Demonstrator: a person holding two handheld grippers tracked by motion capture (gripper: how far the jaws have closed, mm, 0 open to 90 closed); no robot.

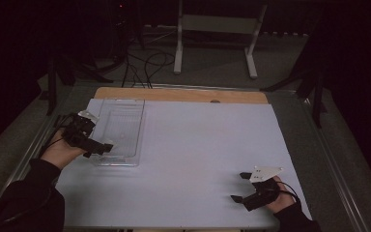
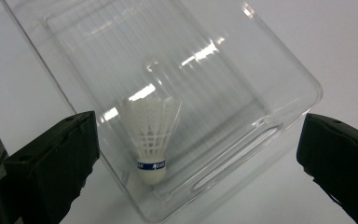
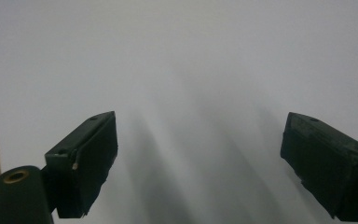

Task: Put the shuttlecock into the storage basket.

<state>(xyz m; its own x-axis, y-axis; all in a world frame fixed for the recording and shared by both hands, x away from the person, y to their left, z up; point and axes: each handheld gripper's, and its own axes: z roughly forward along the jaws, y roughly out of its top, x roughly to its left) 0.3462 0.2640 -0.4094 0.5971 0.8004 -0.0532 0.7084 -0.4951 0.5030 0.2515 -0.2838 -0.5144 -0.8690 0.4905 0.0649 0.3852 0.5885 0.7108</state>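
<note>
A white shuttlecock (image 2: 151, 140) with a blue band stands cork down inside a clear plastic bin (image 2: 303, 79), near the bin's closest corner. My left gripper (image 2: 198, 140) hangs just above that corner, open, with nothing pressed between its black jaws. In the high view the bin (image 1: 121, 100) lies at the left of the white sheet (image 1: 188, 145), and the left gripper (image 1: 107, 145) reaches over its near left side. My right gripper (image 1: 240, 187) rests at the sheet's near right, open and with nothing in it (image 3: 198, 144), facing bare white sheet.
A strip of wooden table edge (image 1: 183, 94) runs along the far side of the sheet. Metal rails (image 1: 328, 145) flank the table. Beyond it, cables (image 1: 145, 63) lie on the floor beside a white stand (image 1: 178, 48).
</note>
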